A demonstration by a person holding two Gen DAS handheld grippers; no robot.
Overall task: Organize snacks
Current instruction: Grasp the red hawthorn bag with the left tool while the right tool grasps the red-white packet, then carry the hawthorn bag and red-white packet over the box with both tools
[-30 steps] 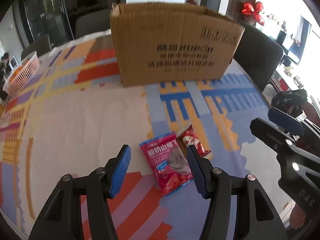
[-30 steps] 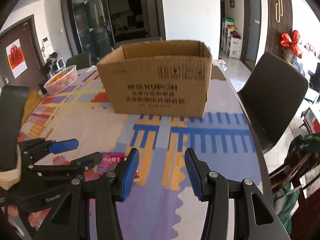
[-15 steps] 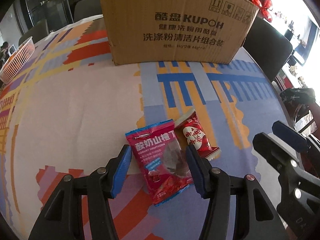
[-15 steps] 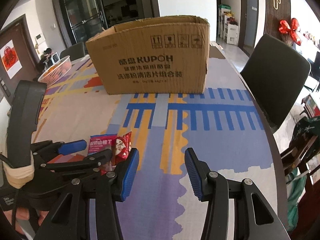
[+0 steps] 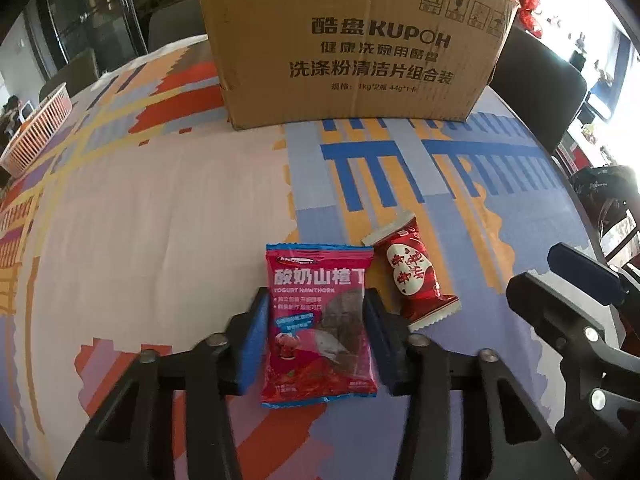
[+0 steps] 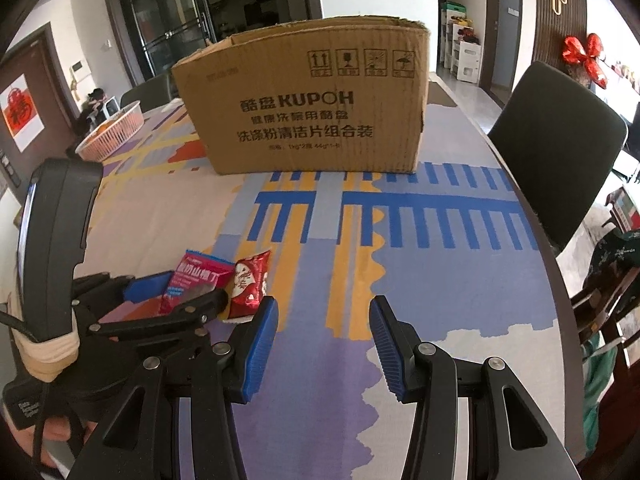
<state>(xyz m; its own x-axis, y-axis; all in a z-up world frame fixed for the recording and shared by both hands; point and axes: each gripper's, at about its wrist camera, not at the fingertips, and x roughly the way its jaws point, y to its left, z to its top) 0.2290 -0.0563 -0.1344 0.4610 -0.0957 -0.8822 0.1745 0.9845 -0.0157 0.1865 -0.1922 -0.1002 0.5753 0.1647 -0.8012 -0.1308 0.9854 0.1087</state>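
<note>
A pink yogurt hawthorn packet (image 5: 318,320) lies flat on the patterned tablecloth. My left gripper (image 5: 316,328) is low over it, with a blue pad on each side of the packet and the jaws still open around it. A small red candy packet (image 5: 412,276) lies just right of it. Both packets also show in the right wrist view: the pink one (image 6: 196,280) and the red one (image 6: 250,284). My right gripper (image 6: 322,344) is open and empty, hovering over the cloth to the right. An open cardboard box (image 5: 352,44) stands at the far side.
A pink mesh basket (image 6: 112,132) sits at the far left of the table. A dark chair (image 6: 556,152) stands at the right table edge (image 6: 560,276). The left gripper body (image 6: 100,320) is close on the right gripper's left.
My left gripper has dropped and moved forward so its pads now flank the pink packet, and its jaws have narrowed. The right gripper has come lower and nearer the table.
</note>
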